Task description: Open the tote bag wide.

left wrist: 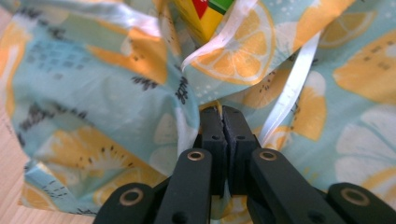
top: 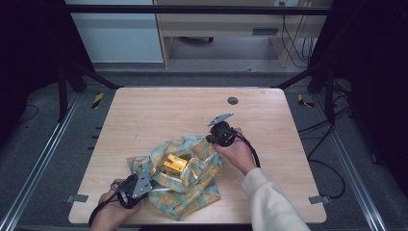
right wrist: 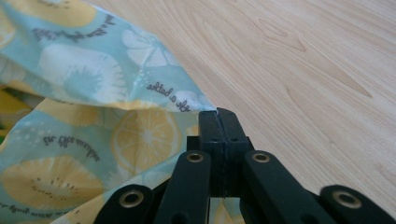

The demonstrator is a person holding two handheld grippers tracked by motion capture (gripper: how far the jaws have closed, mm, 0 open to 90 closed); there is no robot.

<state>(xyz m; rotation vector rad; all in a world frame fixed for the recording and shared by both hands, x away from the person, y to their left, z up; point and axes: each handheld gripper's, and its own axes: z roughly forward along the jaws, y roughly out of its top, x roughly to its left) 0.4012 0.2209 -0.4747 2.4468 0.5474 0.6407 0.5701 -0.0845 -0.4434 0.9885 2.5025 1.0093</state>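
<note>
While both grippers, left [top: 137,182] and right [top: 217,136], pinch the cloth [top: 192,192] with closed fingers, the box [top: 174,164] sits half exposed; wrapping remains unfinished.

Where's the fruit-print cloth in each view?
High view: cloth bunched at lower centre of the table.
Left gripper view: cloth across the frame, ahead of the jaws.
Right gripper view: cloth at left, its edge at the jaw tips.
Shared landmark: the wooden table.
</note>
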